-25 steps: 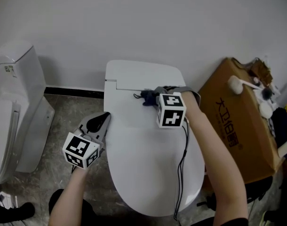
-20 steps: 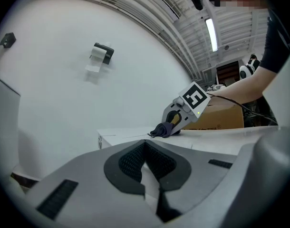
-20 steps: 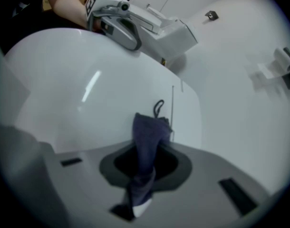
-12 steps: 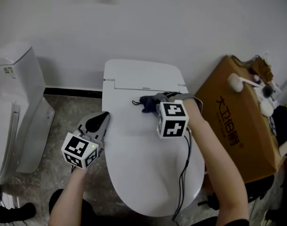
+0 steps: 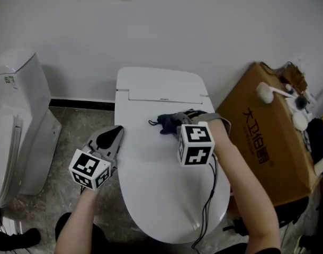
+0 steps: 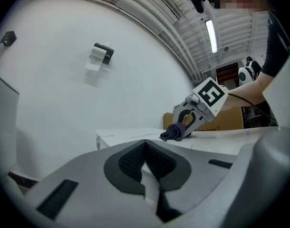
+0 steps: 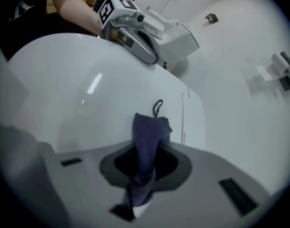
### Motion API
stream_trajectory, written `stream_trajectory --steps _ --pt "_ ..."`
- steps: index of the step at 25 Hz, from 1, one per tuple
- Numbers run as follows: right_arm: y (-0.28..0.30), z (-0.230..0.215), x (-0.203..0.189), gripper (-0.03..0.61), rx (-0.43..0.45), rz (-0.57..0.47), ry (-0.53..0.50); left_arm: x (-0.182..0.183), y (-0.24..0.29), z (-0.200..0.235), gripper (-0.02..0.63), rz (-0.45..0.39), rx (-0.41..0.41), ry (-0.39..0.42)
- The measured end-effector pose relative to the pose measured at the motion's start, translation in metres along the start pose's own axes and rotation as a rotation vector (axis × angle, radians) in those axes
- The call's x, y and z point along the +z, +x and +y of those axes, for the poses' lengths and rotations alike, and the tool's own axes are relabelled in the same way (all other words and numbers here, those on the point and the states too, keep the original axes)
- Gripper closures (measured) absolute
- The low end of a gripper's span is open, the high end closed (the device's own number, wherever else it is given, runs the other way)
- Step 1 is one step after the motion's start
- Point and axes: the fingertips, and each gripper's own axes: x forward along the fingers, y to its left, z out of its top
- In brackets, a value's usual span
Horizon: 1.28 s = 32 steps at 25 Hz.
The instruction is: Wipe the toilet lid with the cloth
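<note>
head view: the right gripper (image 5: 176,121) reaches over the rear part of the toilet lid (image 5: 167,194), its jaws clamped on the dark cloth (image 5: 166,121). the cloth lies bunched on the lid just ahead of the tips. the closed lid is a broad, smooth white oval. holding the cloth low against it is, i judge, what lets the fabric drag over the surface instead of skimming it. the left gripper (image 5: 115,133) sits on the far side of the cloth from the right one, with its tips at the lid's rim and well apart from the cloth. it is probably parked there to keep out of the wiping path. most of the lid lies behind the right gripper, toward the person, so much of it looks left to cover.

left gripper view: its own jaws are pressed together with nothing between them. beyond their tips, across the lid, the right gripper tilts downward. the cloth is a rolled dark wad under its nose, touching the lid.

right gripper view: the cloth is pinched between the two jaws, and a tail of it trails back through the gap toward the camera. its long axis runs straight out along the jaws, with the bulk resting on the lid ahead of the tips. a small loop at the far end points away from this gripper, roughly toward the left gripper, which shows beyond the cloth at the lid's edge.
</note>
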Motion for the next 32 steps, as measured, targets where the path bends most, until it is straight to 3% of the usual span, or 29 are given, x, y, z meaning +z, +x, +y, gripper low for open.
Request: stream_trajectory --steps 32 --pt "-0.054 0.082 0.024 0.515 0.057 -0.039 0.007 -0.001 -0.003 -0.002 0.598 0.020 -0.004 0.024"
